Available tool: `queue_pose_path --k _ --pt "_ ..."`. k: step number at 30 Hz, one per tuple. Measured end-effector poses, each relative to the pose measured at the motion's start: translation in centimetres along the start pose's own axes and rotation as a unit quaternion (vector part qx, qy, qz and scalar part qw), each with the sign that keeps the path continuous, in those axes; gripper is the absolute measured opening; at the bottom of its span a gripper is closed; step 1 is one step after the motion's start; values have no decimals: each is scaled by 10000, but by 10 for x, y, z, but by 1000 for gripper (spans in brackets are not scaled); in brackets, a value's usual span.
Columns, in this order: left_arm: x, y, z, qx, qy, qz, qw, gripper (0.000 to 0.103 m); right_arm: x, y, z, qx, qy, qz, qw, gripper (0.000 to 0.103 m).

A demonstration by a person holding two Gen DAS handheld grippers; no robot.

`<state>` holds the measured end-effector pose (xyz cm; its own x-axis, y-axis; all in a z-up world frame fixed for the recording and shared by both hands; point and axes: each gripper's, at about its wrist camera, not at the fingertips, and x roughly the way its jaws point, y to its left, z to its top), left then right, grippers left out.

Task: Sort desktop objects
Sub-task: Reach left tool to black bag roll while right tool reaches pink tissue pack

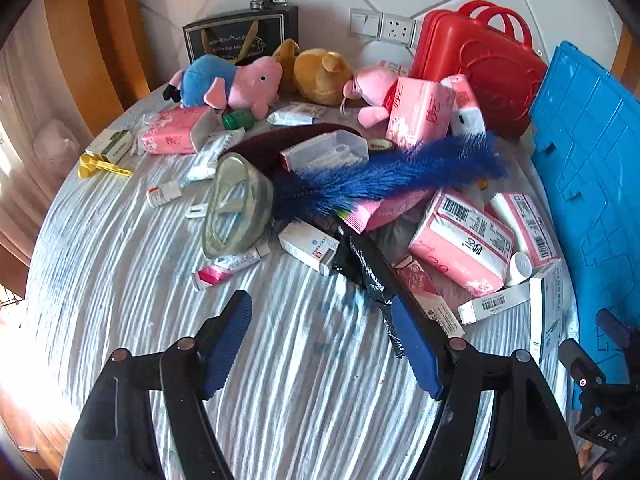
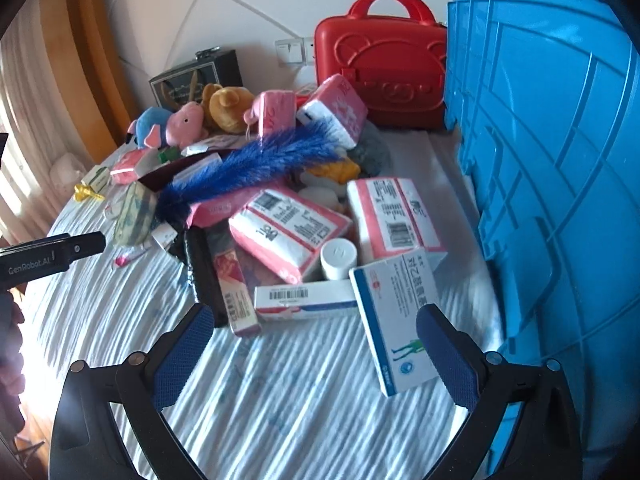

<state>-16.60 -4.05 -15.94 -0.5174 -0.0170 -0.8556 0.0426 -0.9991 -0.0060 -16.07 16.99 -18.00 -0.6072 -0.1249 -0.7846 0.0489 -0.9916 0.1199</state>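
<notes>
A pile of objects lies on a striped table: pink tissue packs, a blue feather duster, medicine boxes, a white bottle, plush toys and a black bag. My left gripper is open and empty, just short of the black bag. My right gripper is open and empty, its right finger beside the blue-and-white medicine box.
A blue crate stands at the right edge. A red case and a dark gift bag stand at the back wall. A yellow scoop lies far left. The left gripper shows in the right wrist view.
</notes>
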Motion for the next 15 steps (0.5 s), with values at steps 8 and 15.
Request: queue_pose_path --k 8,15 --pt "65 -28 -10 338 702 -449 9959 56 28 -18 -25 346 305 -399 9981 103" --pt "103 -45 7 331 901 -692 9930 56 53 -30 -26 375 666 -924 9928 103"
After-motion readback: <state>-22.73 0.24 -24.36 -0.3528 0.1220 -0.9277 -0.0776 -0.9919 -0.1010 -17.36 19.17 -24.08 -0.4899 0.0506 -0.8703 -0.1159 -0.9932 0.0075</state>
